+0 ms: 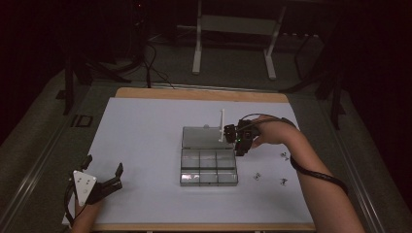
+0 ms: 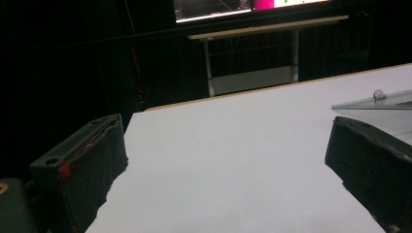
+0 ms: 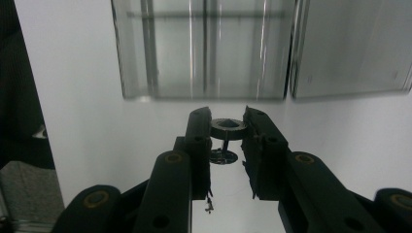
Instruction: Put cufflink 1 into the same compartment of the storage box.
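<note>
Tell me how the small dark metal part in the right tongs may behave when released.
The small dark metal part looks light. Its round rings on a thin stem suggest it could roll or tip. The right tongs grip only its top ring, so it may slip.

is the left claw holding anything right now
No, the left claw stands wide open over the bare white table, with nothing between its jaws.

The left gripper [image 1: 102, 177] is black with a grey three-cornered plate on top, dotted with small screws. The right gripper [image 3: 227, 133] has black jaws with round brass-coloured screws, and a black cable trails from it.
</note>
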Demonstrator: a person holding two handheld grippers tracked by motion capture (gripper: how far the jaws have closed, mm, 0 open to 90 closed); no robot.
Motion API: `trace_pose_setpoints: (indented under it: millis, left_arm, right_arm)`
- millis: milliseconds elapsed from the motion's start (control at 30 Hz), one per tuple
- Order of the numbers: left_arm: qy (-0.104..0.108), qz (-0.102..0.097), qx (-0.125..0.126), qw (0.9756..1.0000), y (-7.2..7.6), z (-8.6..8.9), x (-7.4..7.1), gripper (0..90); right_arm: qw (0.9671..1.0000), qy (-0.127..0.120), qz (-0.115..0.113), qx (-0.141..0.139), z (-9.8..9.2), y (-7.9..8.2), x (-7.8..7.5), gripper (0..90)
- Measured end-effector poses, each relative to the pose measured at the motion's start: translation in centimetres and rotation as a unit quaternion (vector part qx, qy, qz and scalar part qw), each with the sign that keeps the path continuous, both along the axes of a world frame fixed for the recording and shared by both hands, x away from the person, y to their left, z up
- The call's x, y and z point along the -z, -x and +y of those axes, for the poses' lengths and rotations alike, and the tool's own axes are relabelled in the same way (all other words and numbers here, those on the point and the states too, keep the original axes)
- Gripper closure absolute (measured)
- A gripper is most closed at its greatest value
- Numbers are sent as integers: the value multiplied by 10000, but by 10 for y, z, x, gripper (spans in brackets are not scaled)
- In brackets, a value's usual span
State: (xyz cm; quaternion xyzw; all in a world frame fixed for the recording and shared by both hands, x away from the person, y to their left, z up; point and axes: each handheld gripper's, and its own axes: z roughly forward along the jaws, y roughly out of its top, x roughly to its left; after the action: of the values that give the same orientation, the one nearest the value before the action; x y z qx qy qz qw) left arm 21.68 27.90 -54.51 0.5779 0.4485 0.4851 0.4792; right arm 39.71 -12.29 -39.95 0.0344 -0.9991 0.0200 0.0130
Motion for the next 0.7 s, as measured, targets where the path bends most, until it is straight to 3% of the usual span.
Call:
trace_pose_setpoints:
  millis: [433, 700]
  left_arm:
    - [-7, -24, 34, 10000, 0, 0, 0, 24]
    - [-5, -20, 54, 10000, 0, 0, 0, 24]
  right_arm:
    - [9987, -245, 16, -445, 57, 7, 7, 732]
    - [9959, -725, -73, -527, 87, 9, 9, 732]
